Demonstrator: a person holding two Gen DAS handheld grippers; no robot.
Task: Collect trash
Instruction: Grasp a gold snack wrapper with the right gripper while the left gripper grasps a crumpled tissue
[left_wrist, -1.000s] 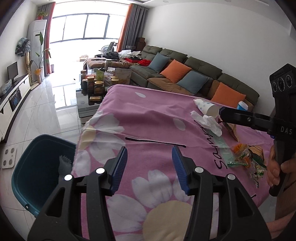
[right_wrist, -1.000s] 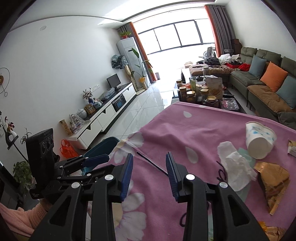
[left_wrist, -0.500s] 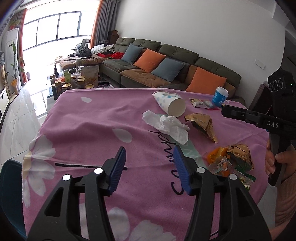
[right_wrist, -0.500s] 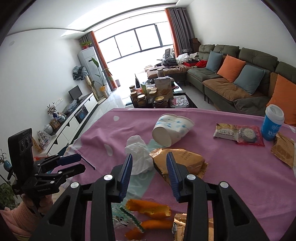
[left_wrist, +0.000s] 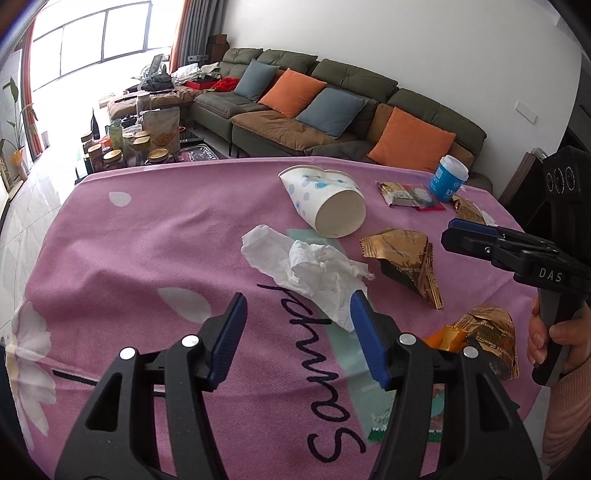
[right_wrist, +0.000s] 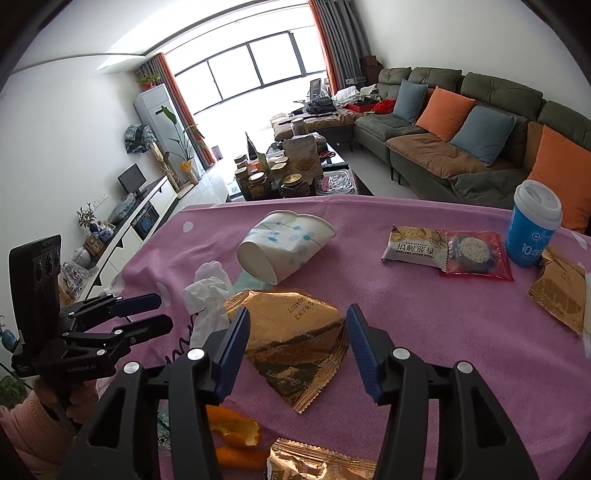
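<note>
Both hand-held grippers brought over the litter on the counter, jaws opening, nothing held

The left hand-held gripper (left_wrist: 297, 308) is seen half-wide and opening just short of the crumpled tissue (left_wrist: 306, 267), one pad beside its near edge; the right hand-held gripper (right_wrist: 297, 325) is opening astride the gold wrapper (right_wrist: 291, 339), pads not yet pressed on it; a first pick-up is judged imminent; the tipped paper cup (left_wrist: 325, 205), orange peel (right_wrist: 231, 428) and further wrappers lie scattered on the pink-clothed counter (left_wrist: 147, 236); a second ago bare cloth and a blue bin were faced instead, and both jaws were set narrower.
</note>
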